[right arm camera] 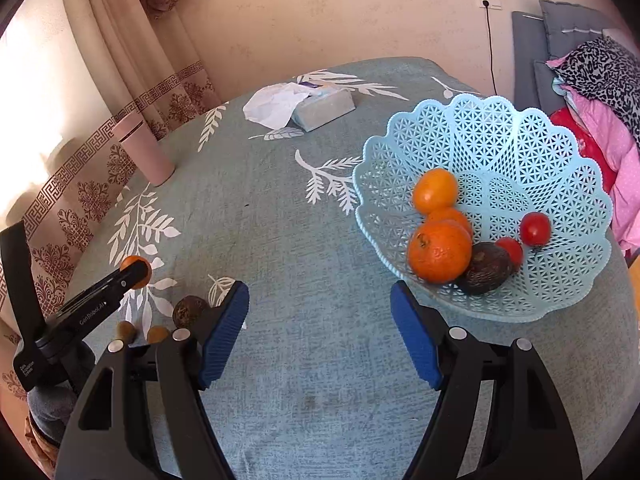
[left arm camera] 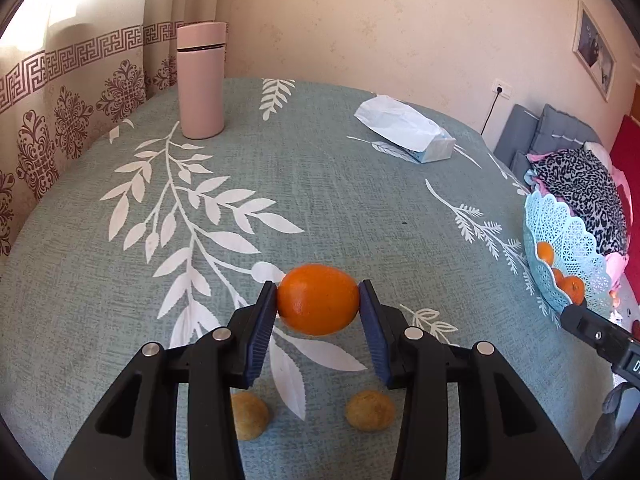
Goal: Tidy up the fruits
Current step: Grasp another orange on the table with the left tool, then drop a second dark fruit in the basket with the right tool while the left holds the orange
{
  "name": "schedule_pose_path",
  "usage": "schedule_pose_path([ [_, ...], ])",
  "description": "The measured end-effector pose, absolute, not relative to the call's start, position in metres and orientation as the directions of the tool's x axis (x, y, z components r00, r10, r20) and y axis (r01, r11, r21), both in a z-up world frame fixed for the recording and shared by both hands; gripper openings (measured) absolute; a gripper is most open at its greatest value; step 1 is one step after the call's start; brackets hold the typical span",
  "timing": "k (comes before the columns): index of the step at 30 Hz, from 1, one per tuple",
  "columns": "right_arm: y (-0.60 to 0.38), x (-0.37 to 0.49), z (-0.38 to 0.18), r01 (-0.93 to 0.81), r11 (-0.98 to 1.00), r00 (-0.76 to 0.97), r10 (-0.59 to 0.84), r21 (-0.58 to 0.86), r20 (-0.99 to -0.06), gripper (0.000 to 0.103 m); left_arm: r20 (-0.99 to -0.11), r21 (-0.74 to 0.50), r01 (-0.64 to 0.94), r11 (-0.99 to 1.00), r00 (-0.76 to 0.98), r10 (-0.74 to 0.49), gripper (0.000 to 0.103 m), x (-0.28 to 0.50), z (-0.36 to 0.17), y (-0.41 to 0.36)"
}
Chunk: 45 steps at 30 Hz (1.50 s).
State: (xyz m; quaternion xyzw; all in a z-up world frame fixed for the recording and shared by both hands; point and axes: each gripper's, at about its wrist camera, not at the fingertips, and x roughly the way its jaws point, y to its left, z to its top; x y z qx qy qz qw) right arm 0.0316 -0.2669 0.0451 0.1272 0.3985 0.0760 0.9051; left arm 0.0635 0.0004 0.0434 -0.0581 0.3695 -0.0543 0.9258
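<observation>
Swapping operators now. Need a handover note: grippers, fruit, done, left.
Left gripper: shut on an orange, pads on both its sides, just above the tablecloth.
Right gripper: open, empty, over bare cloth near the basket.
Done: the basket holds three oranges, two tomatoes and a dark fruit.
Left: carry the held orange to the basket, then the two small tan fruits and one dark round fruit lying on the cloth near the left gripper.
Flask and tissue pack stand clear at the far side.
</observation>
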Motion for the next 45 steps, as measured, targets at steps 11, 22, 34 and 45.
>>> schedule_pose_path([
  [11, -0.211, 0.055, 0.024, -0.103, 0.902, 0.506, 0.410, 0.419, -0.759, 0.075, -0.676, -0.182, -0.061, 0.981, 0.733, -0.080, 0.042, 0.066, 0.044, 0.039],
  [22, -0.154, 0.078, 0.010, -0.134, 0.905, 0.439, 0.419, 0.403, -0.795, 0.060, -0.672, -0.209, -0.093, 0.973, 0.736, -0.074, 0.042, 0.065, 0.045, 0.048],
  [34, -0.135, 0.069, 0.014, -0.166, 0.961, 0.529, 0.275, 0.220, -0.803, 0.043, -0.670, -0.221, -0.092, 0.971, 0.738, -0.082, 0.042, 0.064, 0.046, 0.048],
  [45, -0.214, 0.052, 0.058, 0.012, 0.976, 0.670, 0.153, 0.216, -0.727, 0.042, -0.664, -0.218, -0.071, 0.973, 0.742, -0.094, 0.042, 0.061, 0.048, 0.043],
])
